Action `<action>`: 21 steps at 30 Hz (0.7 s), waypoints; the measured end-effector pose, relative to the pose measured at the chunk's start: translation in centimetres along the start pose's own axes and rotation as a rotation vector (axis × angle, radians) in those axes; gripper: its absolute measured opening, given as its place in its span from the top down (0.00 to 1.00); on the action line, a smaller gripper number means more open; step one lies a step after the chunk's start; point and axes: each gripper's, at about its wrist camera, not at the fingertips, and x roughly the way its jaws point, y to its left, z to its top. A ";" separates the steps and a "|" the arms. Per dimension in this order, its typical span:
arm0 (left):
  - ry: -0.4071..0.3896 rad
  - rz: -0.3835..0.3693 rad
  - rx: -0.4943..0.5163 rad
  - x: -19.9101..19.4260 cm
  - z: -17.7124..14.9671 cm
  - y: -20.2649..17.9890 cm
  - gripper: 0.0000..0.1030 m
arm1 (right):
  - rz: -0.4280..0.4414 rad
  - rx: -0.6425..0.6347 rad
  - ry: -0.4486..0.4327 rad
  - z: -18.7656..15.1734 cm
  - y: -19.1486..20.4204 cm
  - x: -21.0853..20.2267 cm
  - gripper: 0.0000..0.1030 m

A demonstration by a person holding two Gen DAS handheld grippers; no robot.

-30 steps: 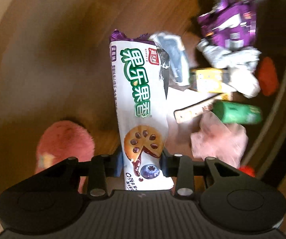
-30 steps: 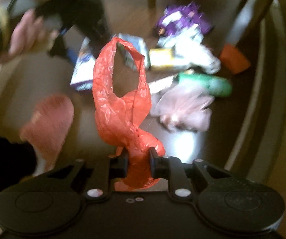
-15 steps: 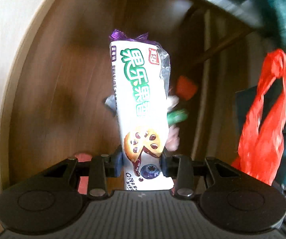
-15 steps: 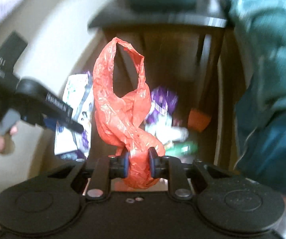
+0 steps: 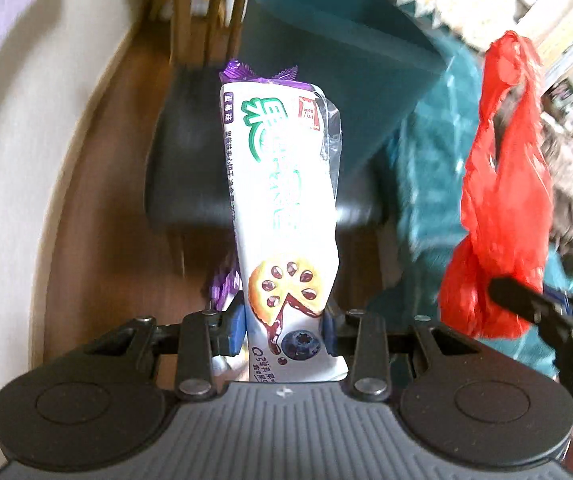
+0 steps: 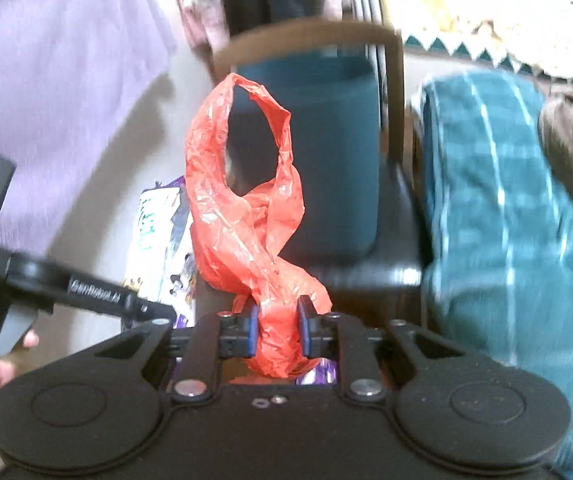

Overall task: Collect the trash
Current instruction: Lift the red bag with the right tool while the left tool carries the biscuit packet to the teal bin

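My left gripper (image 5: 282,332) is shut on a white cookie wrapper (image 5: 286,216) with green lettering and a purple top, held upright. My right gripper (image 6: 276,330) is shut on a crumpled red plastic bag (image 6: 246,216) whose handle loop stands up. In the left wrist view the red bag (image 5: 502,216) hangs at the right, with the right gripper (image 5: 542,312) below it. In the right wrist view the wrapper (image 6: 158,240) and the left gripper (image 6: 86,292) are at the left. A teal bin (image 6: 326,152) stands on a dark chair seat (image 6: 370,276) straight ahead.
The bin also shows in the left wrist view (image 5: 334,72) above the dark seat (image 5: 182,184). A teal checked cloth (image 6: 506,220) hangs at the right. A lilac fabric (image 6: 46,80) covers the left. Wooden chair legs (image 5: 206,12) and wood floor (image 5: 98,200) lie beyond.
Both grippers have lifted away from the floor litter pile and now face the chair with the teal bin. Each keeps its hold on its item.
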 end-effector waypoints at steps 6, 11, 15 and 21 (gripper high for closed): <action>-0.144 -0.018 0.051 -5.4 6.0 -3.1 0.65 | 0.003 0.043 -0.133 8.9 -0.9 -1.1 0.82; -0.211 -0.020 0.078 -7.3 11.3 -5.3 0.65 | -0.027 0.009 -0.196 15.1 -0.9 0.8 0.82; -0.201 -0.009 0.086 -5.1 14.9 -7.9 0.65 | -0.062 -0.022 -0.191 18.3 -0.9 4.2 0.82; -0.132 0.036 0.090 -0.4 18.0 -9.0 0.64 | -0.093 -0.034 -0.124 20.5 -1.3 9.4 0.82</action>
